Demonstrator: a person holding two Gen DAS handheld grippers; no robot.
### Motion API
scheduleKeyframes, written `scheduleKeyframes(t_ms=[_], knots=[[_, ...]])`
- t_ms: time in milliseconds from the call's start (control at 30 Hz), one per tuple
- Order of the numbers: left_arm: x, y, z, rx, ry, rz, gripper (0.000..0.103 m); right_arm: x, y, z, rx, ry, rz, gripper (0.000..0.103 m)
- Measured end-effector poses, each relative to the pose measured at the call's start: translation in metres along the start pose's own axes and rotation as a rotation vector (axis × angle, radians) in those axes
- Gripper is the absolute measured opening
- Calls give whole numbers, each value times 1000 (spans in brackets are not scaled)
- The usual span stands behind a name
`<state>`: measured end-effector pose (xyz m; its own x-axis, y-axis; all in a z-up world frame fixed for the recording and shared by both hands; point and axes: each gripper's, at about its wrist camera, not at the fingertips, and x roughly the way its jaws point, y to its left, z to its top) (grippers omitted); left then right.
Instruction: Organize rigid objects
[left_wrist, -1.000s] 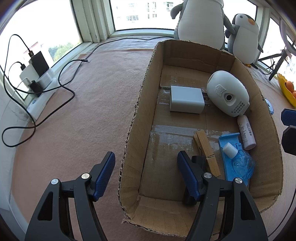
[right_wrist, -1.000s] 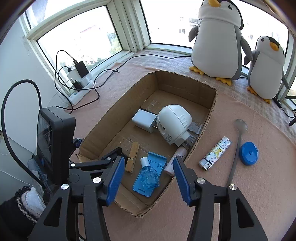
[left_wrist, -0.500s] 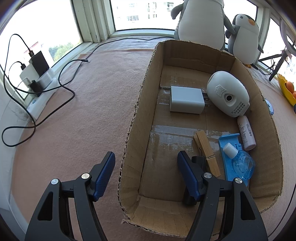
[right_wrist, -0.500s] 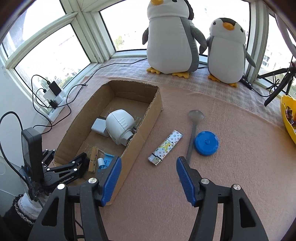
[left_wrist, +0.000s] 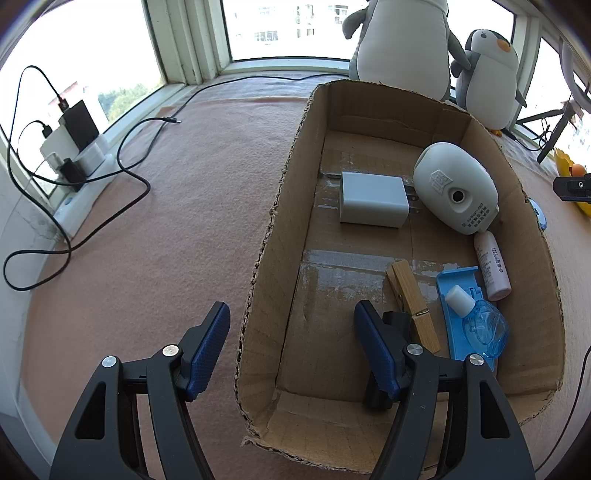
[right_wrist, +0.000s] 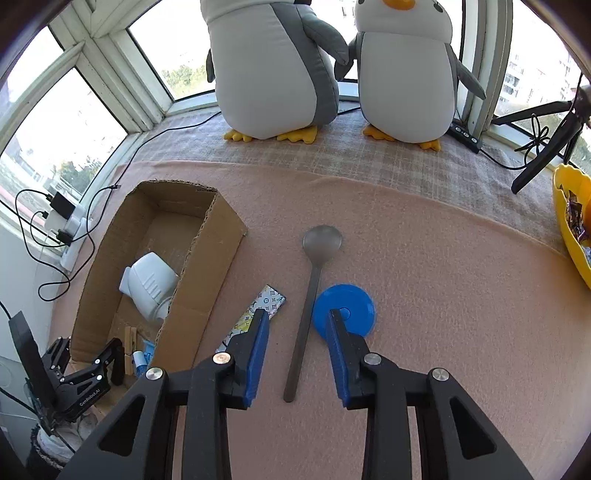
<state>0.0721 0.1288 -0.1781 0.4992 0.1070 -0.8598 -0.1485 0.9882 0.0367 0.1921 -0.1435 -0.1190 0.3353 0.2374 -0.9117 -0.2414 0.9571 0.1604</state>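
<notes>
A cardboard box (left_wrist: 280, 206) (right_wrist: 207, 266) lies on the pink cloth. It holds a white charger block (left_wrist: 373, 199), a white rounded device (left_wrist: 454, 188), a small white tube (left_wrist: 493, 266), a wooden clothespin (left_wrist: 412, 302) and a blue bottle on a blue card (left_wrist: 476, 321). My left gripper (left_wrist: 291, 339) is open, straddling the box's left wall. My right gripper (right_wrist: 295, 328) is open above a metal spoon (right_wrist: 312, 295). A patterned lighter (right_wrist: 255, 314) lies left of the spoon and a blue round tape measure (right_wrist: 351, 306) right of it.
Two plush penguins (right_wrist: 277, 66) stand at the back by the window. A power strip with chargers and cables (left_wrist: 70, 155) lies at the left. A yellow bowl (right_wrist: 569, 221) sits at the right edge, with a tripod leg (right_wrist: 539, 155) near it.
My right gripper has swung right, away from the box, and now hangs over the spoon. The left gripper has not moved.
</notes>
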Motion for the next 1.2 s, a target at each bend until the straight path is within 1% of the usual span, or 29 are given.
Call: scheduleKeyframes(t_ms=[100,267,433,633,733,933,1000,1200], knots=[[0,0,0,-1,0,0,71,15,-5,10,20,30,4,23],[1,1,0,-2,0,0,71,41,-8,24,44,85,6,23],[1,1,0,-1,0,-1,71,63,-7,36,34,124,-34,23],[1,1,-1,-6,-2,-4,71,82,-5,45,20,163,-73,23],[2,1,-2,-9,-4,-4,71,85,-2,48,6,168,-94,22],[2,1,-2,-9,-7,-5,71,88,8,47,-40,160,-164,13],[2,1,-1,-10,-8,-5,71,88,8,47,-32,154,-157,9],[2,1,-1,-10,-7,-5,72,81,0,39,-1,136,-113,7]])
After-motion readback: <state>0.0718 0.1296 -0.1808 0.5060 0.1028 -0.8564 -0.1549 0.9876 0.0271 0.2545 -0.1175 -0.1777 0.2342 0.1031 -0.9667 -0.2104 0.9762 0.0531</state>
